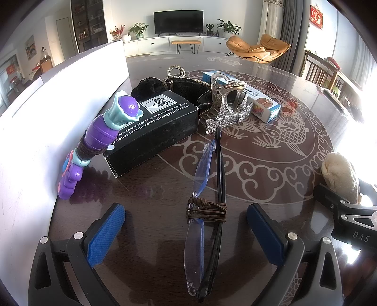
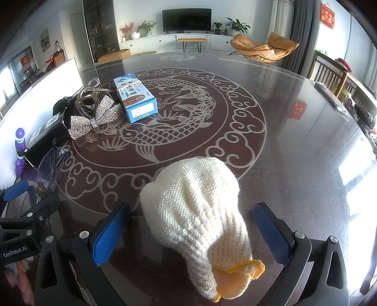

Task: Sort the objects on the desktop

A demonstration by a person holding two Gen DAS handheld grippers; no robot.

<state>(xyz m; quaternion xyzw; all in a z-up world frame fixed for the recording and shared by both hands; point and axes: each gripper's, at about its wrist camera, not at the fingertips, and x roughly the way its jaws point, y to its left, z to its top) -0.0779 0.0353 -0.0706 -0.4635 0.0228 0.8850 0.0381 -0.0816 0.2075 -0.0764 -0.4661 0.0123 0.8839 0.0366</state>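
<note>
A wall-mounted television (image 2: 186,20) occupies the top centre of the frame above a long white cabinet (image 2: 179,42) flanked by potted plants (image 2: 236,24). An orange lounge chair (image 2: 264,49) stands at upper right beside grey curtains (image 2: 298,30).

Left gripper (image 1: 186,226) low, jaws spread wide; right gripper (image 2: 192,226) likewise low, jaws wide apart, side by side.

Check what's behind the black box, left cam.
Behind the black box lies a black velvet pouch, with a rhinestone clip peeking beyond. The pouch's lower part is hidden.
</note>
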